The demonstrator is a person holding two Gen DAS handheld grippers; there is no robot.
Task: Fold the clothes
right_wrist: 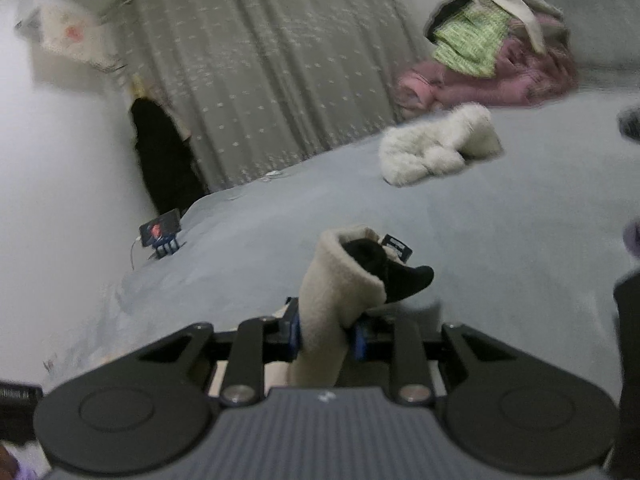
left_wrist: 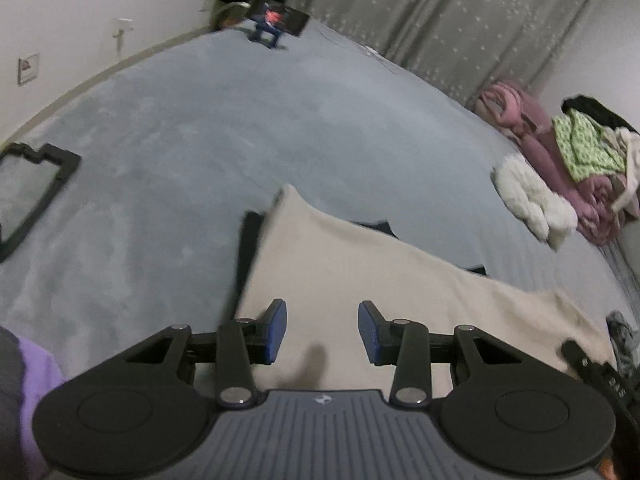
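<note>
Bedroom: bed (left_wrist: 240,140), curtains (left_wrist: 460,20), clothes pile (left_wrist: 580,152)

Both tools are built alike. On the left gripper (left_wrist: 322,330), black link arms with silver pivot screws are carried over two round black discs, and the fingers (left_wrist: 276,330) are faced with blue pads. A grey ribbed housing with a small pale emblem is seen between the discs. The same parts are seen on the right gripper (right_wrist: 326,334).
</note>
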